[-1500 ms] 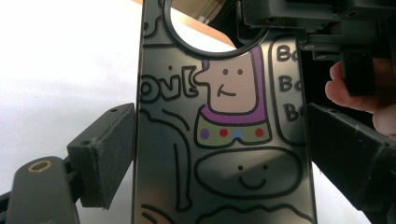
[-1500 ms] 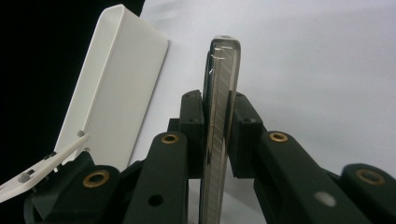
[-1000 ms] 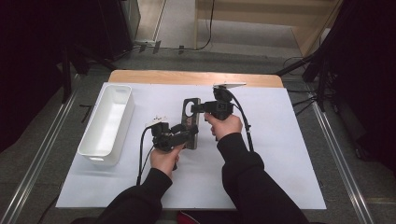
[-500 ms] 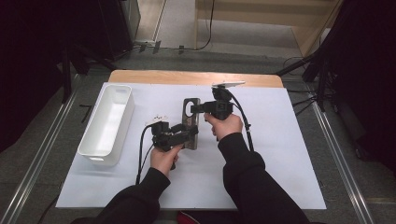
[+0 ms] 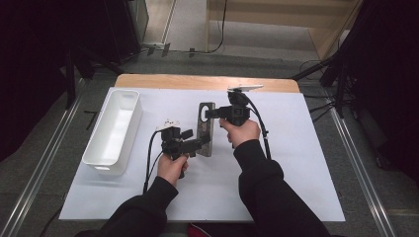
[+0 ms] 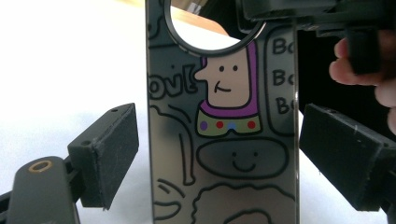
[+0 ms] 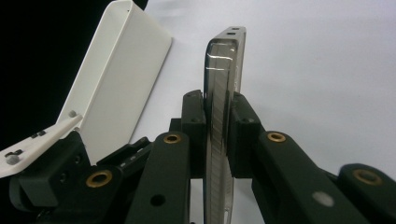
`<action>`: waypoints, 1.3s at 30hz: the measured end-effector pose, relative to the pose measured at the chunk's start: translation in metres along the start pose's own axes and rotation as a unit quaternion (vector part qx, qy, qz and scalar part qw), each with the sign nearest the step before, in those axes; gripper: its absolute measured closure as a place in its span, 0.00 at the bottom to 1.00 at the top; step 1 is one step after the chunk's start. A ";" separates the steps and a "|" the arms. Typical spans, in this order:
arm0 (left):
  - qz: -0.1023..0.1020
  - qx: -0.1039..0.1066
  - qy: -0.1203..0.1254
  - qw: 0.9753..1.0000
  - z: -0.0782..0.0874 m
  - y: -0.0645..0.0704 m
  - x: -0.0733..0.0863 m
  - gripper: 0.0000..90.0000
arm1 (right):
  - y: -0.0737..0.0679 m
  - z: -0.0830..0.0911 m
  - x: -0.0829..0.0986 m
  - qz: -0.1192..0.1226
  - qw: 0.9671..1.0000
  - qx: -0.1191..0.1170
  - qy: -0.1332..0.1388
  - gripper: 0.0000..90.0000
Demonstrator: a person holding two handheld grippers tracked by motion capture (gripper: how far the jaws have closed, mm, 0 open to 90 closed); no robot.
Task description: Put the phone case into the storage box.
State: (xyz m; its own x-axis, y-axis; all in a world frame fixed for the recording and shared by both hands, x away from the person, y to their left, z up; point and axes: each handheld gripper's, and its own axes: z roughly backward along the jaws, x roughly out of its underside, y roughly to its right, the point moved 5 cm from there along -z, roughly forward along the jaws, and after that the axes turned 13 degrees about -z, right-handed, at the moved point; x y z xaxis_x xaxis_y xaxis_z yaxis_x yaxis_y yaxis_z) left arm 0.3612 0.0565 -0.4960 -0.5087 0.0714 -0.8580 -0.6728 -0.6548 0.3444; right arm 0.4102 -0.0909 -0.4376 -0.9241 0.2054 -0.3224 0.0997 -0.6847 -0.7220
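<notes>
A white sheet covers the wooden counter (image 5: 148, 81) in a dim room. The translucent grey phone case with cartoon drawings (image 5: 205, 129) sits mid-counter, right of the long white plastic bin (image 5: 114, 129). Its long axis runs away from the person, camera ring at the far end. The right hand-held gripper (image 5: 208, 113) pinches that far end; the left hand-held gripper (image 5: 204, 143) straddles the near end, pads (image 6: 108, 154) spread and not touching. I judge an off-centre squeeze could twist or slip the smooth case.
</notes>
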 end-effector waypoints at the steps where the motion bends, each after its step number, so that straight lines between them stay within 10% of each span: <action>1: 0.000 0.001 0.002 1.000 0.001 0.000 -0.001 0.13 | 0.000 0.001 0.000 0.000 1.000 0.000 0.000 0.87; 20: 0.020 0.037 -0.015 0.999 0.015 -0.012 -0.013 0.05 | 0.003 0.013 0.000 0.023 1.000 0.002 -0.006 0.87; 39: -0.022 0.004 -0.075 0.997 0.019 -0.012 -0.021 0.10 | 0.002 0.021 0.009 0.055 0.998 -0.006 -0.020 0.87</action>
State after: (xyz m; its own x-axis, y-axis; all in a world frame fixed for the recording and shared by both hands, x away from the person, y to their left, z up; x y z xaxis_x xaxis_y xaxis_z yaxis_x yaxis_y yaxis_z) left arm 0.3696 0.0768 -0.4747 -0.5526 0.2124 -0.8059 -0.7005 -0.6424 0.3110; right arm 0.3939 -0.1052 -0.4291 -0.9209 0.1017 -0.3762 0.2054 -0.6937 -0.6903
